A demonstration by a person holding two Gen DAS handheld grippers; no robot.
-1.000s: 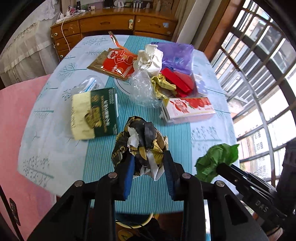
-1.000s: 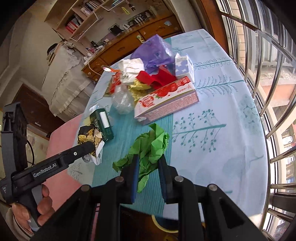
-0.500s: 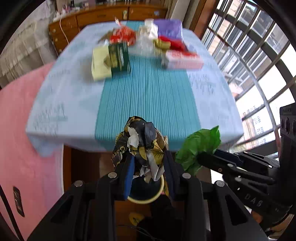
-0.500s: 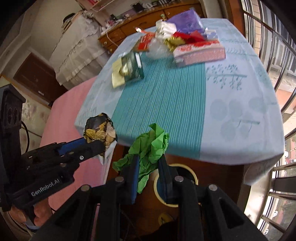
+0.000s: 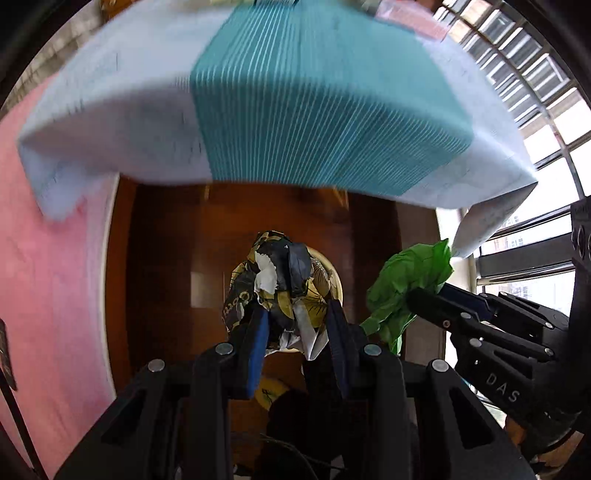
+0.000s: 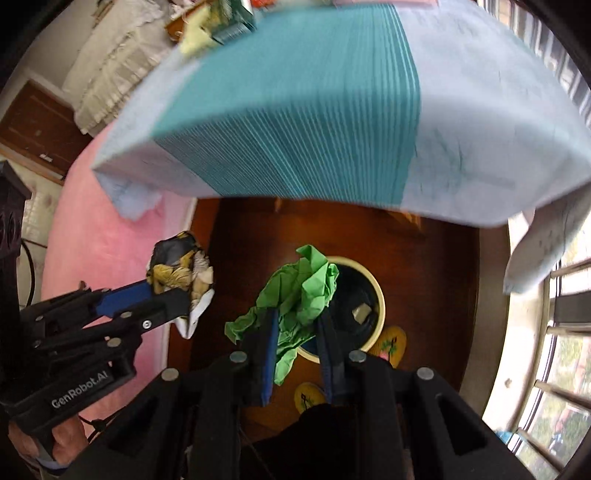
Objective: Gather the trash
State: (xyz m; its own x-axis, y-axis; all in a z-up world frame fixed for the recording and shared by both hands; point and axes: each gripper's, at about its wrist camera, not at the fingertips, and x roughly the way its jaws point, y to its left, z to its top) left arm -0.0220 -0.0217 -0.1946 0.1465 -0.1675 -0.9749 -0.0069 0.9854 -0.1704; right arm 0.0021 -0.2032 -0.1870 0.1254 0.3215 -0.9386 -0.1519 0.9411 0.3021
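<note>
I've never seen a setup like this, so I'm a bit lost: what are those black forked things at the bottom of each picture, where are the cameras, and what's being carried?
There is no robot here. A person holds a two-fingered tool in each hand, and a wide-angle camera on each tool looks forward along its fingers.

One picture comes from the left hand-held gripper, which pinches a crumpled black-and-gold wrapper. The other comes from the right hand-held gripper, which pinches crumpled green paper. Each tool also appears at the side of the other's picture.

Both point down at a cream-rimmed bin on the dark wooden floor. Beyond it is the edge of a table under a blue and teal cloth. A green box lies at the table's far end, blurred.
</note>
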